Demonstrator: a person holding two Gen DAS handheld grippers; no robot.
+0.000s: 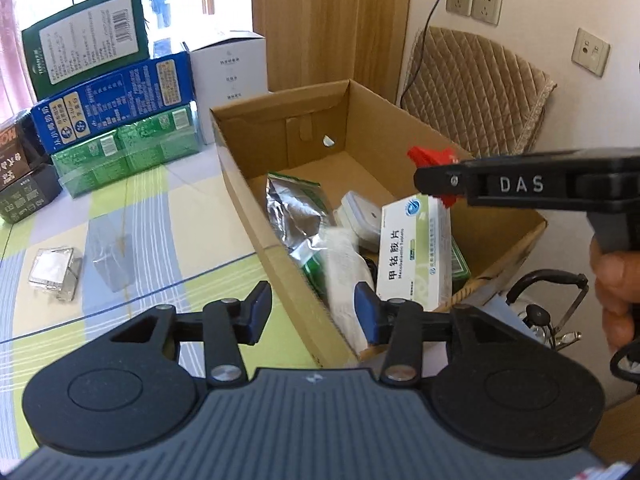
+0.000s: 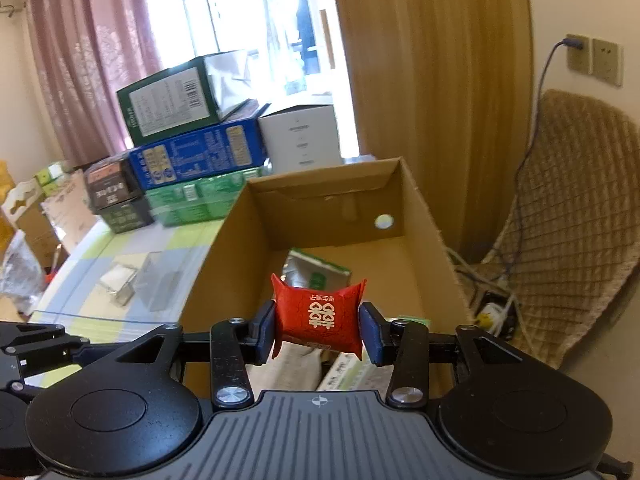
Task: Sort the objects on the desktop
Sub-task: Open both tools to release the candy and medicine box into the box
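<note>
An open cardboard box [image 1: 280, 108] stands on the checked tablecloth. It holds a silver foil pouch [image 1: 296, 212], a white-and-green medicine box [image 1: 416, 252], a small white device [image 1: 360, 216] and a blurred white packet [image 1: 344, 280]. My left gripper [image 1: 312, 312] hangs open over the box's near left wall, and the white packet lies beside its right pad without being pressed. My right gripper [image 2: 318, 332] is over the box, shut on a red packet [image 2: 318, 312] with a white double-happiness sign. From the left wrist view the red packet [image 1: 430, 156] shows only partly behind that gripper's finger.
Left of the box on the cloth lie a small silver case [image 1: 54, 272] and a clear grey block [image 1: 110, 256]. Stacked cartons [image 1: 116, 96] stand at the back left. A quilted chair [image 1: 476, 92] and a kettle [image 1: 544, 304] are to the right. A hand [image 1: 616, 288] holds the right gripper.
</note>
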